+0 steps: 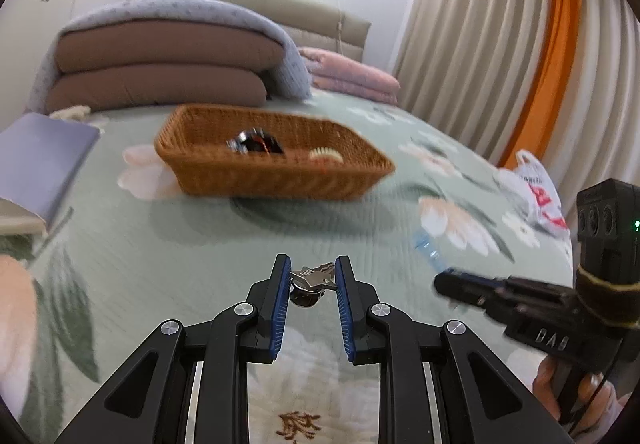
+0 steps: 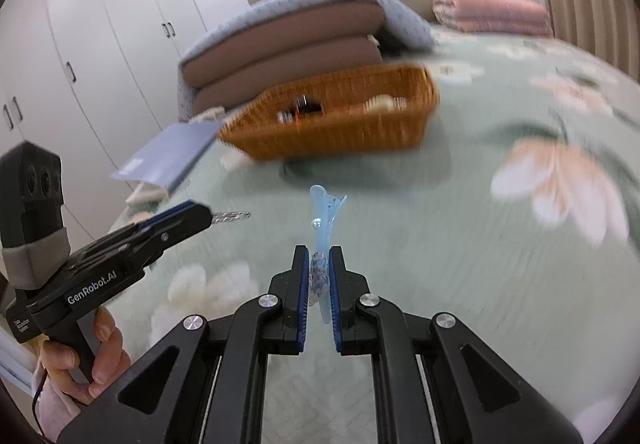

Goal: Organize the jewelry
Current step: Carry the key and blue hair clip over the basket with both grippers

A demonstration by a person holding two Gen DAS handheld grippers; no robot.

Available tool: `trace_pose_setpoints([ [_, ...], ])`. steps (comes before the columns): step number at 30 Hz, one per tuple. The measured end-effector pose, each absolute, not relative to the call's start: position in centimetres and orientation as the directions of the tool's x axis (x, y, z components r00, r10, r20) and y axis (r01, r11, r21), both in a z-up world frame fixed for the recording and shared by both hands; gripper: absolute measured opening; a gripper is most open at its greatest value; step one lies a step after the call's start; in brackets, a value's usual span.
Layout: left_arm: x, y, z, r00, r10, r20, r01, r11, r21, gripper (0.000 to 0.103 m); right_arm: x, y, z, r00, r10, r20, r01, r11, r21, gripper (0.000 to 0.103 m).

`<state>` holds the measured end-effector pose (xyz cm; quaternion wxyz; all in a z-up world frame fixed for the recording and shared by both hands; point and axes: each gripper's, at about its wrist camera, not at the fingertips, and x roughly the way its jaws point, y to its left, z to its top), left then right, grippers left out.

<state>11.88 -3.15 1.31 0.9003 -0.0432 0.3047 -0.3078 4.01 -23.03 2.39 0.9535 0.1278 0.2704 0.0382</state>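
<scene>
Up close in the left wrist view, the left gripper (image 1: 312, 276) has its two blue-padded fingers closed on a silver metal hair clip (image 1: 313, 277), held crosswise between the pads above a pale green bedspread (image 1: 192, 244) printed with large flowers. Farther ahead on the bed sits a wicker basket (image 1: 224, 172). Inside it lie a dark, shiny item (image 1: 254, 144) too blurred to identify and a pale, ribbed piece (image 1: 326, 156). Behind the basket is a stack of folded brown and blue quilts (image 1: 160, 56), and a folded pink blanket (image 1: 352, 78) lies to its right. At the right edge, the right gripper (image 1: 450, 278) reaches in sideways with a translucent blue hair clip (image 1: 428, 248) sticking out past its tips.

Next, in the right wrist view, the right gripper (image 2: 319, 276) is clamped on the blue hair clip (image 2: 324, 212), which stands upright between the pads and rises well beyond the fingertips. The left gripper (image 2: 200, 216) appears at the left, held in a hand (image 2: 86, 356), with the silver clip (image 2: 232, 215) poking out from its tips. The basket (image 2: 332, 136) sits ahead, tilted by the lens and motion-blurred. White wardrobe doors (image 2: 100, 52) fill the left background.
</scene>
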Motion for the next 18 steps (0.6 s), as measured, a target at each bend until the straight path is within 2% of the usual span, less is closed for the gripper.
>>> trace_pose_setpoints([
  [4, 13.5, -2.7, 5.4, 0.688, -0.557, -0.465, 0.493, 0.829, -0.264, 0.023, 6.4, -24.3, 7.4, 0.898, 0.101, -0.427, -0.012, 0.978, 0.207, 0.011],
  [9, 18.5, -3.4, 9.0, 0.736, -0.557, -0.385, 0.462, 0.828, -0.317, 0.023, 11.0, -24.7, 10.3, 0.936, 0.056, -0.348, -0.002, 0.988, 0.154, 0.011],
  [13, 22.6, -4.5, 8.5, 0.769, -0.526, -0.362, 0.403, 0.84, -0.364, 0.023, 15.3, -25.3, 10.7, 0.949, 0.04, -0.313, 0.007, 0.989, 0.146, 0.011],
  [18, 26.4, -5.7, 4.6, 0.781, -0.482, -0.397, 0.349, 0.864, -0.363, 0.023, 20.1, -26.1, 8.8, 0.953, 0.028, -0.3, 0.017, 0.989, 0.145, 0.011],
])
